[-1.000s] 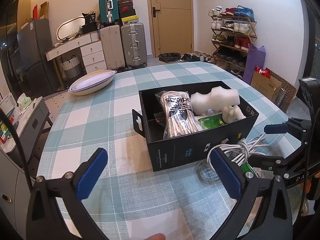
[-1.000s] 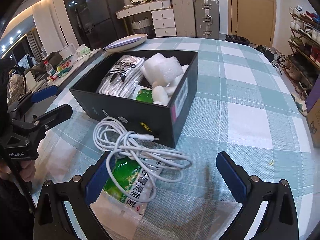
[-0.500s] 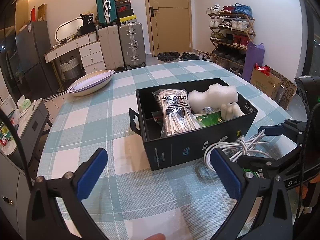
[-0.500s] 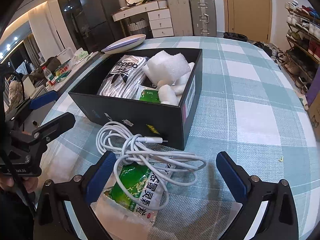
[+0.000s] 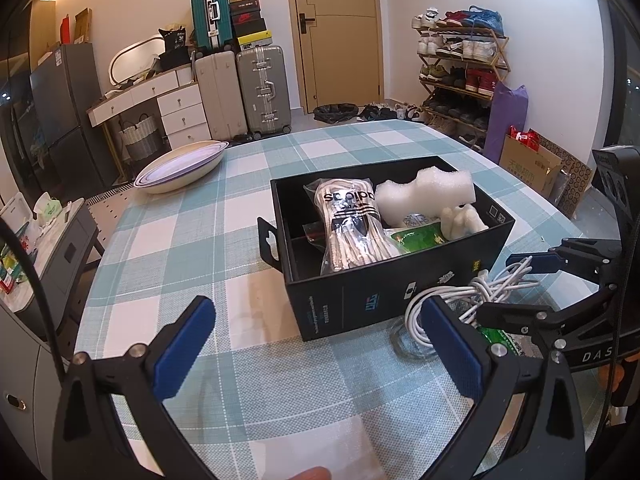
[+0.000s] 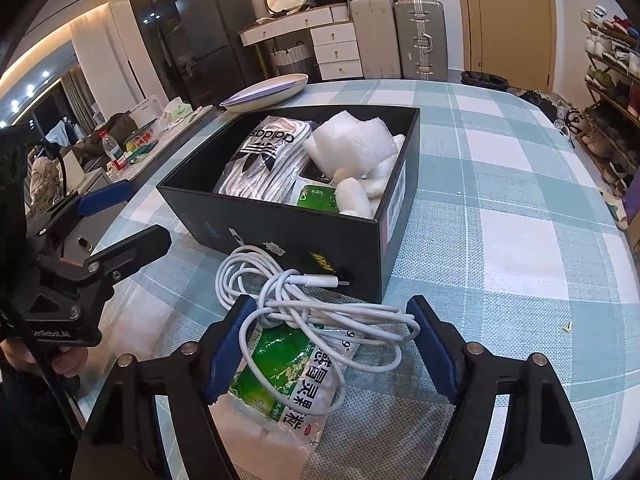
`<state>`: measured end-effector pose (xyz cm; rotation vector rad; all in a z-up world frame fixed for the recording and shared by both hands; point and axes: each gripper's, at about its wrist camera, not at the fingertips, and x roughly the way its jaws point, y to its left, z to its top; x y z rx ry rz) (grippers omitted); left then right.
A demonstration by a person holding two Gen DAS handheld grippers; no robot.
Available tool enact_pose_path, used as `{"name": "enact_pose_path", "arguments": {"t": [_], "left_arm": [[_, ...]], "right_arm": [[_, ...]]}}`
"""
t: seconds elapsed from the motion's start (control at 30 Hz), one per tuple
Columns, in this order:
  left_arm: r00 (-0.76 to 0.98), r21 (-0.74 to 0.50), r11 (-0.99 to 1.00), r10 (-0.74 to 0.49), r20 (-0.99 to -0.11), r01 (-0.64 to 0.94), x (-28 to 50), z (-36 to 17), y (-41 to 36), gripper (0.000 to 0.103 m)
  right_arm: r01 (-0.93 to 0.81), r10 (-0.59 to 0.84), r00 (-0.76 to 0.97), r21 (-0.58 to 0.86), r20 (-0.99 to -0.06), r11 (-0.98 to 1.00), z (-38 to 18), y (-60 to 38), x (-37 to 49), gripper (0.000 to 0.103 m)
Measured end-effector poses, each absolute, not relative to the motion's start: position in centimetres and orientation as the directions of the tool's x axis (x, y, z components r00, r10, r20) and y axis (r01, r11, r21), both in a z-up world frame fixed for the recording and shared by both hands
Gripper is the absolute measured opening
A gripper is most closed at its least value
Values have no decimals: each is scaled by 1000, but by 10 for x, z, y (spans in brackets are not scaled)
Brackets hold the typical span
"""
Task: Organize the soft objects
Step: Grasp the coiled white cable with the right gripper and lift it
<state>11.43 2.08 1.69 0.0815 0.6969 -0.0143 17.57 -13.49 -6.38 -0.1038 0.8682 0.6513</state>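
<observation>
The bench (image 5: pixel 192 248), covered in a teal and white checked cloth, carries everything; near its middle stands an open black box (image 6: pixel 280 224), long side toward the right wrist camera, with a cut-out flap standing off its end in the left wrist view; at the far edge of the bench, well apart from the box, sits a shallow cream bowl (image 5: pixel 180 162) with a purple rim; inside the box a bagged bundle of white Adidas socks (image 6: pixel 264 160) lies along one side, a white foam block (image 6: pixel 354 140) fills the far corner beside it, smaller white foam pieces (image 6: pixel 356 198) rest against the box wall, and a green packet (image 6: pixel 316 198) lies flat between the socks and the foam; outside the box, just beside its near wall, a green and clear sachet (image 6: pixel 288 376) printed with Chinese characters lies on the cloth, and a loosely coiled white cable (image 6: pixel 304 312) rests on top of it, its plug end pointing at the box wall; the right gripper (image 6: pixel 330 354) hovers low with its blue-padded fingers spread wide on either side of the cable and sachet, not pinching either; the left gripper (image 5: pixel 316 350) hangs over bare cloth in front of the box, its fingers likewise spread apart and holding nothing.
</observation>
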Motion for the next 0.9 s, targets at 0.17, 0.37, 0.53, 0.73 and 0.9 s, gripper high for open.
{"name": "enact_pose_path", "arguments": {"t": [0.17, 0.37, 0.53, 0.73, 0.9], "left_arm": [[767, 68, 997, 13, -642, 40, 114, 17, 21, 103], [768, 69, 997, 13, -640, 40, 114, 17, 20, 103], [769, 68, 997, 14, -639, 38, 114, 19, 22, 103], [771, 61, 998, 13, -637, 34, 113, 23, 26, 103], [768, 40, 998, -3, -640, 38, 112, 25, 28, 103]], "right_arm": [[-598, 520, 452, 187, -725, 780, -60, -136, 173, 72], [-619, 537, 450, 184, -713, 763, -56, -138, 169, 67], [-638, 547, 444, 178, -709, 749, -51, -139, 166, 65], [-648, 565, 464, 174, -682, 742, -37, -147, 161, 65], [-646, 582, 505, 168, -638, 745, -23, -157, 157, 65]]}}
